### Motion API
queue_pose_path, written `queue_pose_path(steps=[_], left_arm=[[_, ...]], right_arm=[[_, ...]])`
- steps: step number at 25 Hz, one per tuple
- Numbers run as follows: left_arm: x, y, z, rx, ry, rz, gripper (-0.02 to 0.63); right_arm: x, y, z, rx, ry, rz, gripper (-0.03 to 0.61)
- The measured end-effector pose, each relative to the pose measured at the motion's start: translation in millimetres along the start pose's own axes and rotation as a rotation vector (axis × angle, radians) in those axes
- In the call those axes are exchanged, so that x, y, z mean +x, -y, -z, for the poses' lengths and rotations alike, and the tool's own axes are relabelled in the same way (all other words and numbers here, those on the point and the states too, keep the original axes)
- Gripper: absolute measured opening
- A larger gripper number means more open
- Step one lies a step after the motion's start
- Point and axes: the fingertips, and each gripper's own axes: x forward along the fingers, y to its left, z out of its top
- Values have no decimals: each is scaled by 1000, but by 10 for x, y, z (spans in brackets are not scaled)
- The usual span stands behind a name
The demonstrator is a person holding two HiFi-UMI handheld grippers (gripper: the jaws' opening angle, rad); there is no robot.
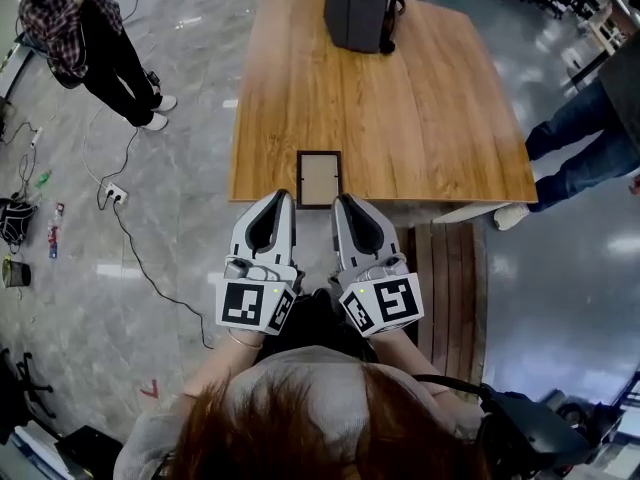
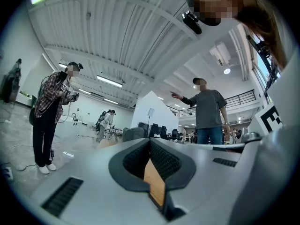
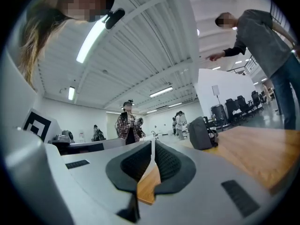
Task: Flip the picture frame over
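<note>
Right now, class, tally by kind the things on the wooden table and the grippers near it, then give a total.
Picture frame: 1
Backpack: 1
Grippers: 2, left gripper and right gripper
Total: 4

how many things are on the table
2: the picture frame lying flat at the near edge, a grey backpack at the far edge; anything behind the backpack is hidden.

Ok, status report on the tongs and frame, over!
Left tongs, right tongs shut, empty. Picture frame flat at table's near edge, not gripped. Backpack far off, clear.
</note>
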Motion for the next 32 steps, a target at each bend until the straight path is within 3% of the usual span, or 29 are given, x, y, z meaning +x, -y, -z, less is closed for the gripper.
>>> queue_pose_path(steps=[5,9,12,21,26,32], left_arm=[[61,-48,214,-15,-34,-18,6],[47,-125,412,-25,-70,-34,6],[19,-167,546,-27,-98,-39,6],[-26,-300,886,-29,-170,-43,6],[-17,-326,1024,-26,-203,-30,6],[-38,-301,1161,-22,-238,-8,6]], right_arm=[[20,233,434,268,0,-13,17],[21,412,957,571,-15,29,18],[23,500,1314,749,-10,50,106],[96,677,2323,1157,13,190,173],[202,767,2599,1319,77,227,206],[323,839,2696,1374,130,226,212]])
